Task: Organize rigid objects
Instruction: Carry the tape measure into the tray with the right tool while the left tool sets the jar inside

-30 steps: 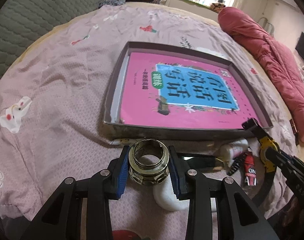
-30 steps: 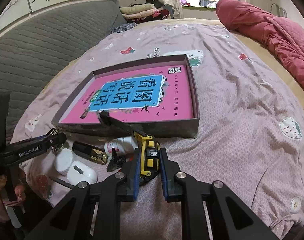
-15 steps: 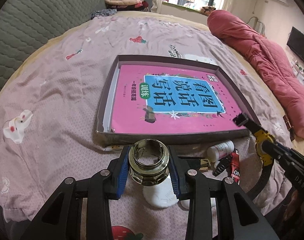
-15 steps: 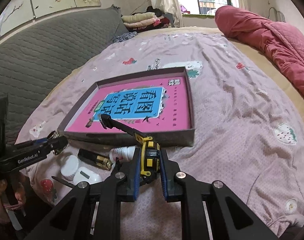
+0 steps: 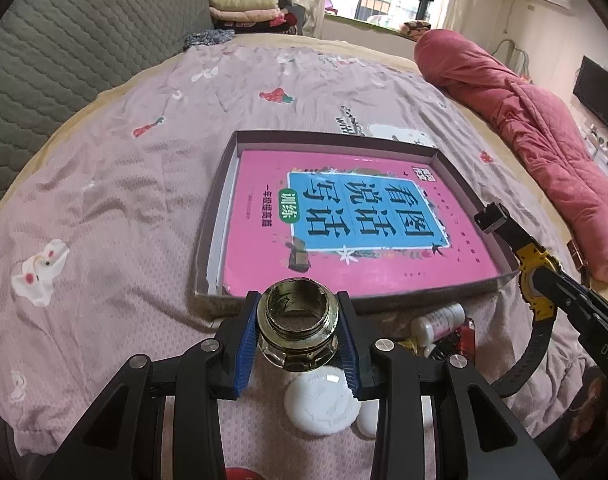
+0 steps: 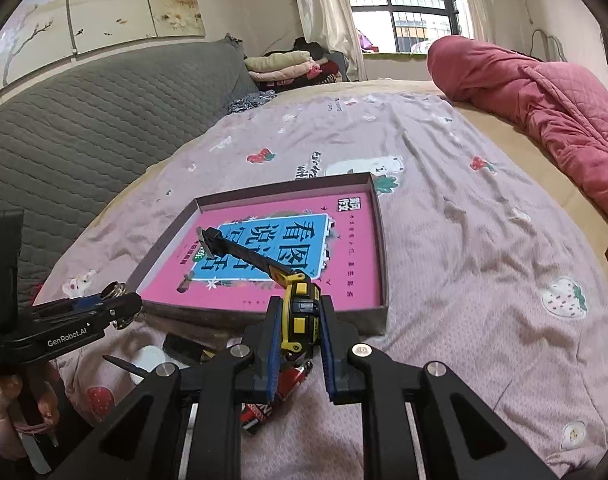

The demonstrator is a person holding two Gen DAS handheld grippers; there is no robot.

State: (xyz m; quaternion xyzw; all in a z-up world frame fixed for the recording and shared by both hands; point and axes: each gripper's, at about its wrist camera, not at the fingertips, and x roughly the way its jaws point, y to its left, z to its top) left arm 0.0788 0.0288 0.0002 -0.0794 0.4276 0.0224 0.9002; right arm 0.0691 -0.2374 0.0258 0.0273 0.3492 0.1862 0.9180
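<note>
Left wrist view: the left gripper (image 5: pixel 298 338) is clamped on a glass jar (image 5: pixel 297 332) with a threaded neck, its blue pads pressing both sides and the open mouth facing forward. The jar is held above the near edge of the pink bedspread (image 5: pixel 116 216), with a white round lid (image 5: pixel 321 403) lying below it. Just beyond stands a shallow box (image 5: pixel 214 236) holding a pink book (image 5: pixel 356 224). To the right, near the box's near wall, lie a small white bottle (image 5: pixel 438 322) and a red item (label unreadable).

Right wrist view: the right gripper (image 6: pixel 298 334) is closed tight on a yellow and black watch (image 6: pixel 300 316), the strap sticking out forward over the box's near wall. A rolled red quilt (image 6: pixel 544 120) lies along the far right of the bed; grey quilted padding (image 6: pixel 84 128) runs along the left.
</note>
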